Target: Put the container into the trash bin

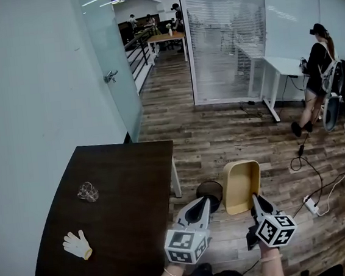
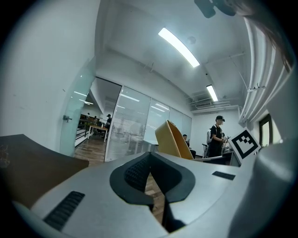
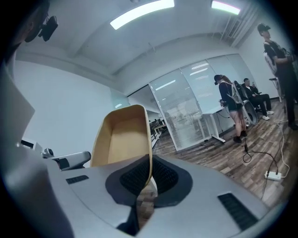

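In the head view, the container (image 1: pixel 242 185), a tan open tray with rounded corners, is held above the wooden floor by the right gripper (image 1: pixel 254 198). It is tipped up so that its hollow faces the camera, and nothing is seen inside it. The trash bin (image 1: pixel 211 189), dark and round, stands on the floor near the corner of the table (image 1: pixel 122 182) and is partly covered by the left gripper (image 1: pixel 204 206). Its inside is too dark to read and is possibly bare. In the left gripper view, the jaws are pressed together with nothing between them, and the container's edge rises to the right. In the right gripper view, the pads are clamped on the thin side wall of the container at its rim. The container is judged to be light and moderately stiff, with a wall that creases under excess pressure. A hold on the rim near a corner, where the wall is stiffest, is recommended, with moderate clamping force.
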### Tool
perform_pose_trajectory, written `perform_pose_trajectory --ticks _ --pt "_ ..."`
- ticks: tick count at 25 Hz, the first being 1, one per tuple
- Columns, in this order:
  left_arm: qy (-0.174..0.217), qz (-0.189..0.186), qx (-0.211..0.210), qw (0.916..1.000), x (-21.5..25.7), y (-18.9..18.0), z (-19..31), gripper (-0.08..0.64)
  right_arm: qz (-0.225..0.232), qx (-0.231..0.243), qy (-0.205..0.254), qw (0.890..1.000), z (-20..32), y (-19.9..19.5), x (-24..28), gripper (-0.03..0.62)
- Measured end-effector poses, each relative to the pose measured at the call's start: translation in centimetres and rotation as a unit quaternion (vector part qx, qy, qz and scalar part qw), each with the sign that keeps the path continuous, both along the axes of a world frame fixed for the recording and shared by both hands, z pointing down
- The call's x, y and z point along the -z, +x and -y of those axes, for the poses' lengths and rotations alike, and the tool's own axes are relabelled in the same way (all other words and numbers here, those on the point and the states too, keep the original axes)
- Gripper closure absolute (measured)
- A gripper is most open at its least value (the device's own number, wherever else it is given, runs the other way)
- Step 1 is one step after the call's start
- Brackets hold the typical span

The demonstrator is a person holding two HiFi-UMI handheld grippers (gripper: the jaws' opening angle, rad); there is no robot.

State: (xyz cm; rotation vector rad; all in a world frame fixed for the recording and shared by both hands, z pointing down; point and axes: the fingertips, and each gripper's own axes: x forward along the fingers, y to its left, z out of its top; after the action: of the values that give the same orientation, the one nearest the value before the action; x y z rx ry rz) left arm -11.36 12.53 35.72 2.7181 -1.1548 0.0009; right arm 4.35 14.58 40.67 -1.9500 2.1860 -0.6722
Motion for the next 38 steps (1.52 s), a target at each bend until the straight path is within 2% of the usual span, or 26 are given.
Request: perform_pose_trajectory --ticks 5,11,16,31,38 --pt "-0.002 0.004 -0.006 1.0000 -0.3 -0.3 2.3 0.541 0.015 -0.019 0.000 1.000 1.9 0.2 -0.4 0.576" --pt "-0.008 0.004 -0.003 1.0000 -1.3 0.7 4.8 0.541 0.014 -0.013 -0.013 1.000 4.4 1.2 -1.7 0.575" --pt "-0.011 0.009 0.004 0.9999 -2.3 1.8 8.8 0.541 0.014 -0.001 -0.017 1.000 8.9 2.1 -2.6 0.575" --pt "-0.022 0.007 0.031 0.9992 -4.1 11.6 25.2 0.541 0.023 0.038 -0.033 0.998 25.6 11.5 -4.4 0.575" --pt "-0.027 0.009 0.050 0.9983 -5.0 13.3 29.9 0.541 0.028 0.059 -0.042 0.997 31.3 13.7 -5.4 0.575"
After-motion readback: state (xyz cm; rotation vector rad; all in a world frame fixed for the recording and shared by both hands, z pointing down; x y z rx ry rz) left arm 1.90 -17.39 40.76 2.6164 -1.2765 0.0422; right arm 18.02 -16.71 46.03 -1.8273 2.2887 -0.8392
